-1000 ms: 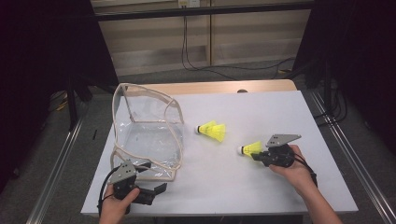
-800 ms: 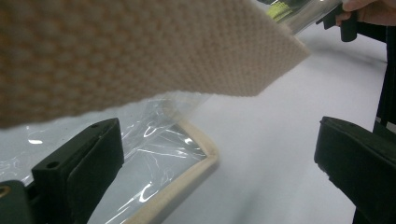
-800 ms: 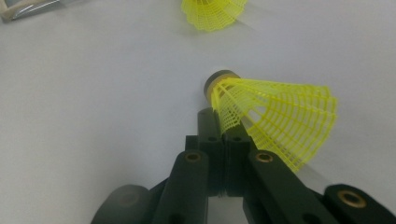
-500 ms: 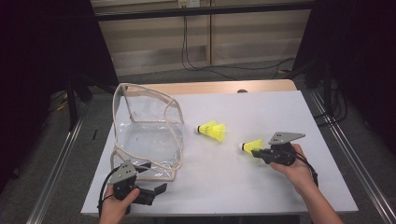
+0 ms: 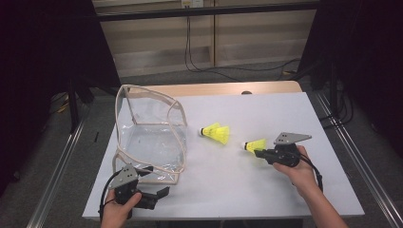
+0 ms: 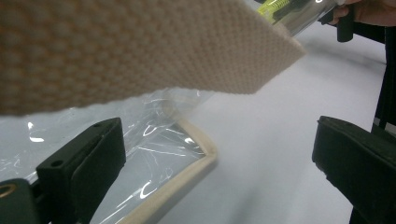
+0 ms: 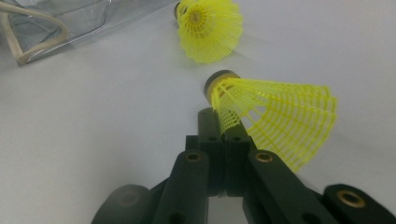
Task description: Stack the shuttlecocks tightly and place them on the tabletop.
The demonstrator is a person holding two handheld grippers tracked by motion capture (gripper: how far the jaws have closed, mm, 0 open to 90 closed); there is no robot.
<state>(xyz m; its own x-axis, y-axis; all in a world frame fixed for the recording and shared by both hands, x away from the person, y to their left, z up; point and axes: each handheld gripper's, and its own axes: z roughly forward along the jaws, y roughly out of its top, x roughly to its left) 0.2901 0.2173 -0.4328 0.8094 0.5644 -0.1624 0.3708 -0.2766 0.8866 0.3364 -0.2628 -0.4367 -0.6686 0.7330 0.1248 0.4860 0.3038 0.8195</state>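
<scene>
A clear plastic bag (image 5: pixel 151 135) with beige trim stands open at the table's left. A yellow shuttlecock (image 5: pixel 216 133) lies on the table right of it, also seen as the far shuttlecock (image 7: pixel 210 28) in the right gripper view. My right gripper (image 5: pixel 259 152) is shut on the skirt of a second yellow shuttlecock (image 5: pixel 255 144), cork pointing left, low over the table. In its own view the right gripper (image 7: pixel 223 126) pinches that shuttlecock (image 7: pixel 280 116). My left gripper (image 5: pixel 159 194) stands open by the bag's front corner; the left gripper (image 6: pixel 219 140) has the bag's trim (image 6: pixel 187 172) between its jaws.
The white table top (image 5: pixel 285 114) stretches behind and between the two hands. A beige woven strip (image 6: pixel 140 46) of the bag hangs close across the top of the left gripper view. Dark floor, metal rails and cables surround the table.
The right gripper has carried its shuttlecock a little farther from the person. The left gripper and the loose shuttlecock have stayed where they were.
</scene>
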